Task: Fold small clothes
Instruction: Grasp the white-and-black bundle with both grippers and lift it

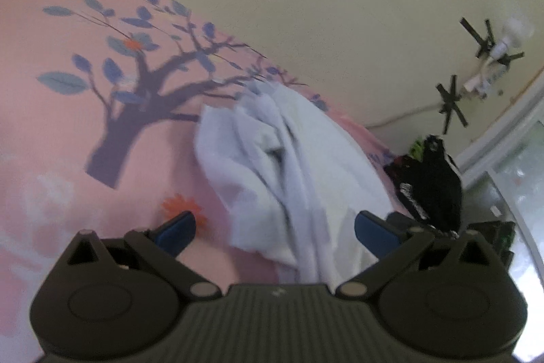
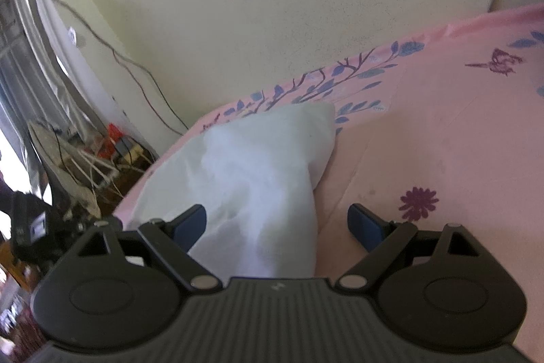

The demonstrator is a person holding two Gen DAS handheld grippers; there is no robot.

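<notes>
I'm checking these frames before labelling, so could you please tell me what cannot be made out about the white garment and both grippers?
- White garment: left wrist view, crumpled and motion-blurred; its type is unclear.
- Its near edge: both views, hidden behind the gripper bodies.
- Left gripper, right gripper: open, straddling the cloth; contact cannot be told.
- Dark item at the pink bedsheet edge: blurred, unidentifiable.
</notes>
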